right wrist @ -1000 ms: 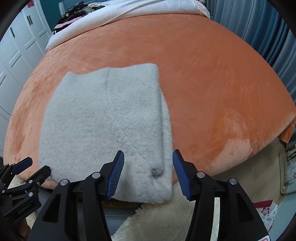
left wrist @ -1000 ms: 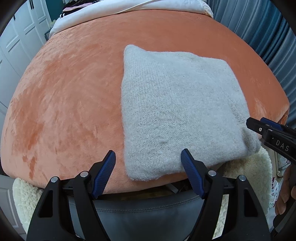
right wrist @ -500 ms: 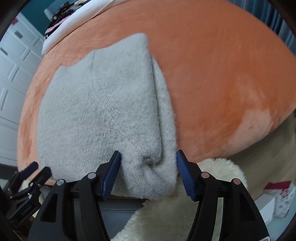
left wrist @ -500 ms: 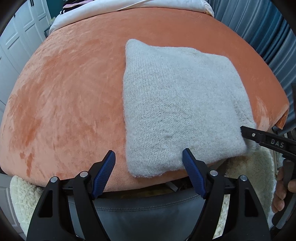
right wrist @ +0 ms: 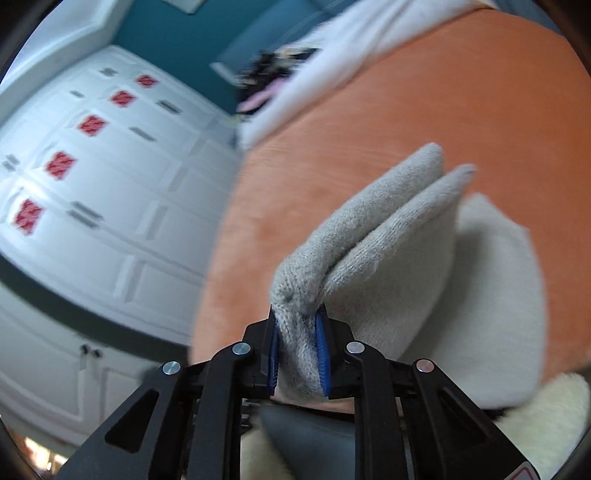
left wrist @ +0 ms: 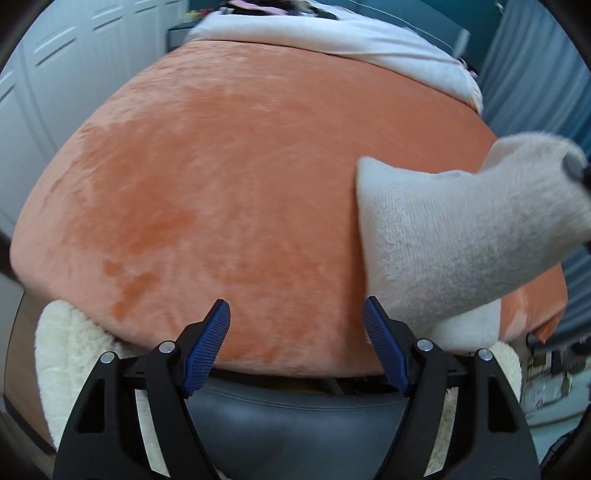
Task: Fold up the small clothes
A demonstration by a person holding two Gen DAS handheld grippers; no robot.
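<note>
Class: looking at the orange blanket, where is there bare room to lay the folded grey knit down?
Bare: the wide orange blanket, from the white sheet down to the left gripper. Crowded: the right side, where the grey knit hangs from the right gripper.

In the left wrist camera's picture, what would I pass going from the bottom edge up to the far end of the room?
Left hand-held gripper → grey seat → orange blanket → white bedding.

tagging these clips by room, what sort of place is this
Most likely a bedroom at home. An orange blanket covers what looks like a bed, with white bedding at its far end, and tall white wardrobe doors stand beside it. Blue curtains hang on the other side.
</note>
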